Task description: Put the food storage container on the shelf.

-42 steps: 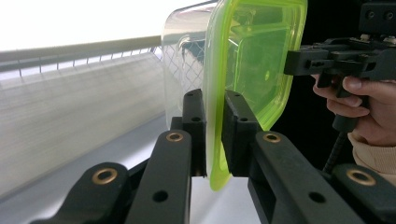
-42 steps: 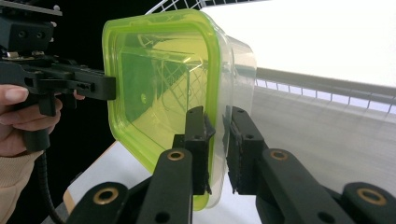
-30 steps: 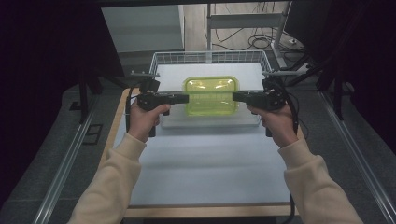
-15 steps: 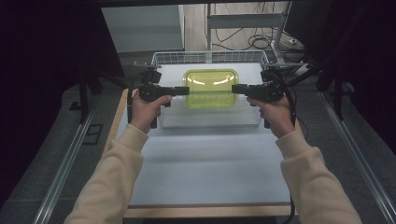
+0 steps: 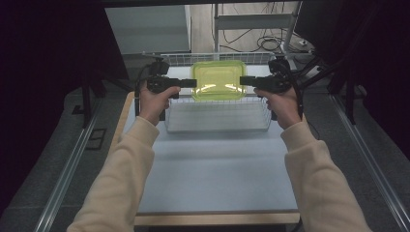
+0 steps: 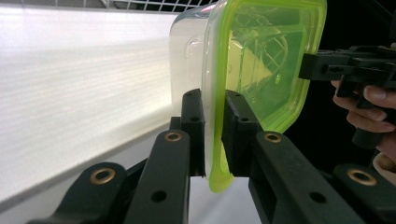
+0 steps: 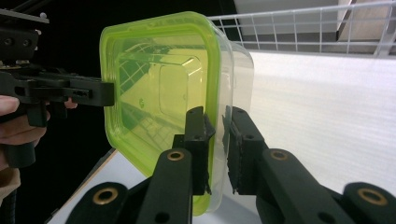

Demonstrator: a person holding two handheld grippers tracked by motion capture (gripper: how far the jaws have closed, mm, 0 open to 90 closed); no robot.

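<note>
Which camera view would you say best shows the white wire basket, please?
The high view: the white wire basket appears whole on the table, below the green-lidded clear plastic container. The left gripper view catches just its top rim; the right gripper view shows one mesh wall.

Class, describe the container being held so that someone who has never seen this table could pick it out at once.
Start at the white wire basket at the table's far end. Above it, the left gripper and right gripper clamp opposite edges of a clear plastic container. Its translucent lime-green lid is the only bright colour there.
</note>
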